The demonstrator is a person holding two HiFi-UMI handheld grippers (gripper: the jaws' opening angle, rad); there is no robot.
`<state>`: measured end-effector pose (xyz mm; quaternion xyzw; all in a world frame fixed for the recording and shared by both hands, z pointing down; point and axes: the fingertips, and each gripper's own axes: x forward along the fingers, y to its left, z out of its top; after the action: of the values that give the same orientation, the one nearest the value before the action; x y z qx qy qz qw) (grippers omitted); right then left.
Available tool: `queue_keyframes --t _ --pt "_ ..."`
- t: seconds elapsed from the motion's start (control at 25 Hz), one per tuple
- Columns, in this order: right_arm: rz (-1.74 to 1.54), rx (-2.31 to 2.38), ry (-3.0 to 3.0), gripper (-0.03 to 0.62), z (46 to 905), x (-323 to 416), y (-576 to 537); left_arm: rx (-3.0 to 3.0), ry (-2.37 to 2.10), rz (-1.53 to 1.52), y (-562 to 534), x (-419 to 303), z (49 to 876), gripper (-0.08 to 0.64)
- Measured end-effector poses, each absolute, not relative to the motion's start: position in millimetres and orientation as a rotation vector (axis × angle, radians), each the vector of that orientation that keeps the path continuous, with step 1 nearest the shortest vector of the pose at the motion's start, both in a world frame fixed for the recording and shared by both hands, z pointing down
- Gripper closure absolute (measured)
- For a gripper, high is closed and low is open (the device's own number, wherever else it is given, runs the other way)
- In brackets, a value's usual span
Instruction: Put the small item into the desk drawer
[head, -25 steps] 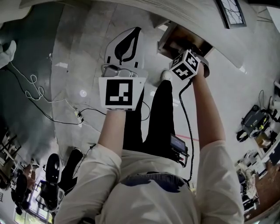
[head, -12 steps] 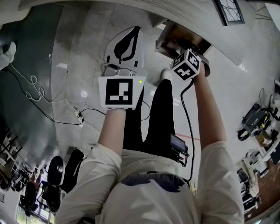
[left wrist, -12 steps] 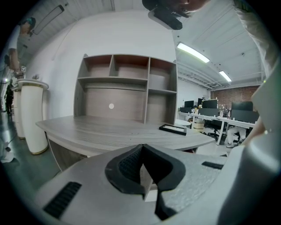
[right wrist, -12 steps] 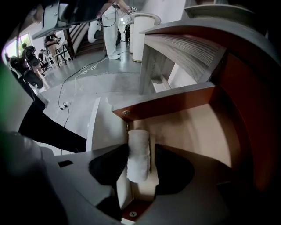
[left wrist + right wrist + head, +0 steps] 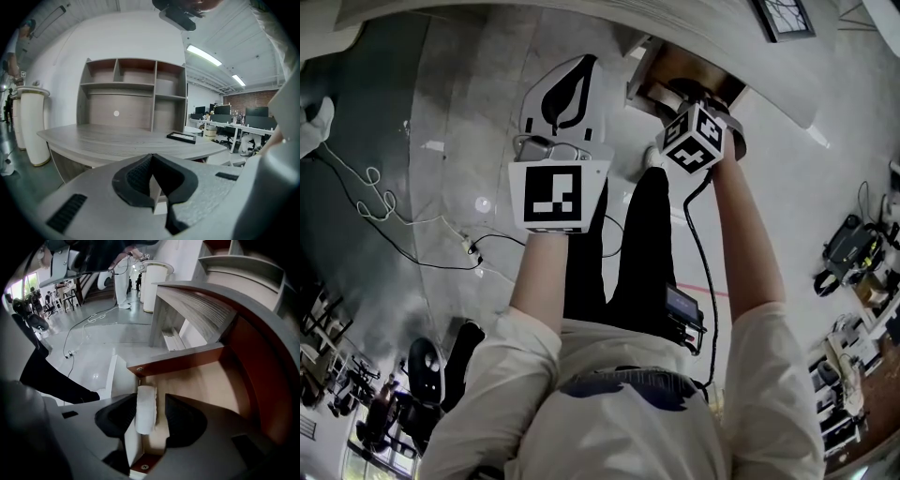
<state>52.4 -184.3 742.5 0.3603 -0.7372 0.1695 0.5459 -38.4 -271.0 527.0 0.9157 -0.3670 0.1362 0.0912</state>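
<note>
The wooden desk drawer [image 5: 211, 380] stands pulled out below the curved desktop [image 5: 201, 305]; in the head view the drawer [image 5: 670, 70] lies at the top, under my right gripper's marker cube [image 5: 694, 139]. My right gripper [image 5: 154, 411] hangs over the drawer's near left corner. A small white item [image 5: 145, 408] stands upright between its jaws, against the left pad, with a gap to the right pad. My left gripper [image 5: 581, 84] is held level beside the drawer, pointing over the desk; its jaws [image 5: 152, 157] meet at the tips with nothing in them.
A shelf unit [image 5: 131, 93] and a flat black tray [image 5: 182, 137] sit on the grey desk [image 5: 108, 140]. A white pillar [image 5: 33, 124] stands to the left. Cables [image 5: 375, 202] trail over the glossy floor, and the person's black-trousered legs [image 5: 637, 253] are below the grippers.
The right gripper's marker cube has shifted slightly left over the drawer. The left gripper has barely moved.
</note>
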Motion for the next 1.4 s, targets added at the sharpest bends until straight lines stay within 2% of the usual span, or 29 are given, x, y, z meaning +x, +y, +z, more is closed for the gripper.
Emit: queue_keyframes --t 0.28,0.6,0.84,1.24,1.4 --pt "0.365 0.968 -1.735 0.413 723.3 61.4 -188.9 2.743 -1.075 0.411 -263.2 -32.6 521.6 0.552" --pt "0.342 1.182 -1.789 0.423 662.6 72.3 -203.3 2.772 -1.072 0.382 -259.3 -20.8 493.3 0.551" --pt "0.249 1.352 -1.863 0.454 586.7 72.1 -211.2 2.833 -1.064 0.318 -252.0 -8.2 451.7 0.552" --pt "0.077 1.586 -1.871 0.494 445.2 90.8 -218.0 2.94 -1.051 0.15 -253.6 17.3 337.5 0.552" --pt "-0.003 1.743 -1.853 0.536 384.8 109.0 -230.7 2.961 -1.062 0.08 -258.9 27.3 298.0 0.551"
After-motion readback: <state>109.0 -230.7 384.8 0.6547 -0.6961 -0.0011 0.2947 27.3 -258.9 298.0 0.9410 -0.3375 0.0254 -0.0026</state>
